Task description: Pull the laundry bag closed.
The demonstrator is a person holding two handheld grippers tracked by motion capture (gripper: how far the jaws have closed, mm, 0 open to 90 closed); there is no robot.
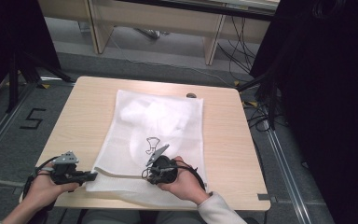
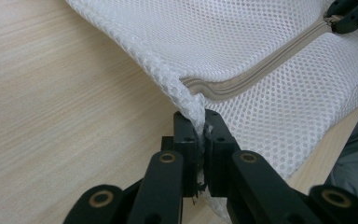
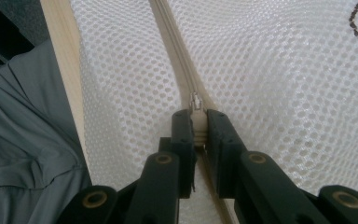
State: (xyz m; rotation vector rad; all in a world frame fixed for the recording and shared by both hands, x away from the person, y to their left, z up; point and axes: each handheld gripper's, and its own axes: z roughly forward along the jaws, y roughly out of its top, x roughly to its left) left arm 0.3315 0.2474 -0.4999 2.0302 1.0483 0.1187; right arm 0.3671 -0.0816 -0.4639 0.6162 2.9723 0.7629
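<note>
— So where's the mesh bag point(image 1: 156, 135)?
— Flat on the counter point(image 1: 223, 140), zipper point(image 2: 261, 65) along the near edge.
— And the left gripper point(image 2: 200, 135)?
— Clamped on the bag's corner, fabric pinched between its jaws.
— The right gripper point(image 3: 199, 128)?
— Closed on the zipper pull point(image 3: 197, 122), midway along the track.
</note>
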